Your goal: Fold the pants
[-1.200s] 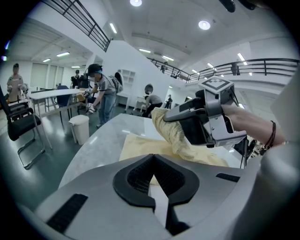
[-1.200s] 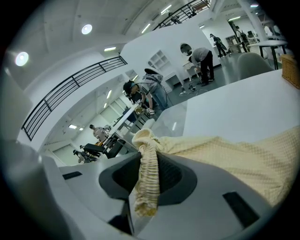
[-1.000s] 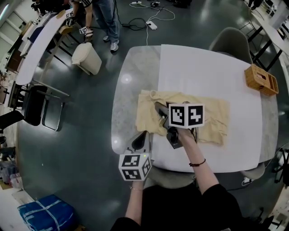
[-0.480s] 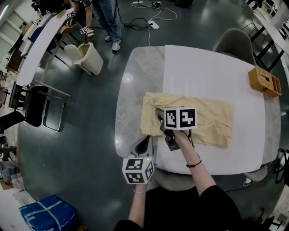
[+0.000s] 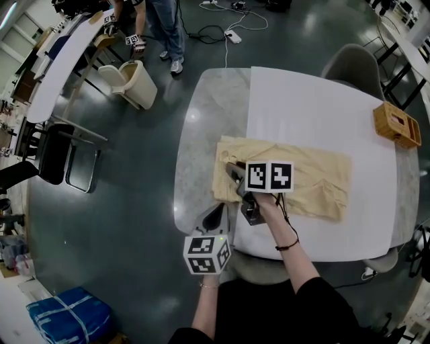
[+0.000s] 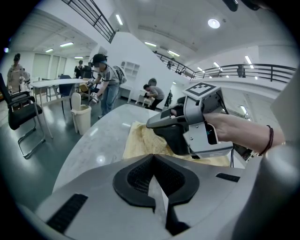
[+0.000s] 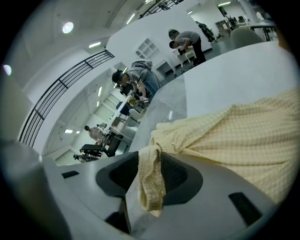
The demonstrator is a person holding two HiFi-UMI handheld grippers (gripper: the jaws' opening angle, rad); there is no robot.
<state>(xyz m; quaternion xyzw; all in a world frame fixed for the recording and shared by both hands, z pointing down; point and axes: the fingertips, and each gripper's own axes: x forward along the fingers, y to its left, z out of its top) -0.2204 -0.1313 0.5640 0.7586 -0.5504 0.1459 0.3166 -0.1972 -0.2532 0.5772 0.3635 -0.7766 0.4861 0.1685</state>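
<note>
Pale yellow checked pants lie flat across the table, on its near half. My right gripper is low over their left end. In the right gripper view a bunched fold of the pants still sits between the jaws of the right gripper; the jaws have just been opening and the fold hangs slack. My left gripper hovers at the table's near edge, left of the right hand. In its own view the left gripper is shut with nothing in it, and the right gripper shows ahead over the pants.
A white sheet covers the table's right part. A wooden box stands at the right edge. A grey chair is behind the table. A white bin, a black chair and standing people are off to the left.
My right gripper has sunk toward the table and drifted to the pants' left end with the fold. The pants lie flatter. The left gripper has stayed put.
</note>
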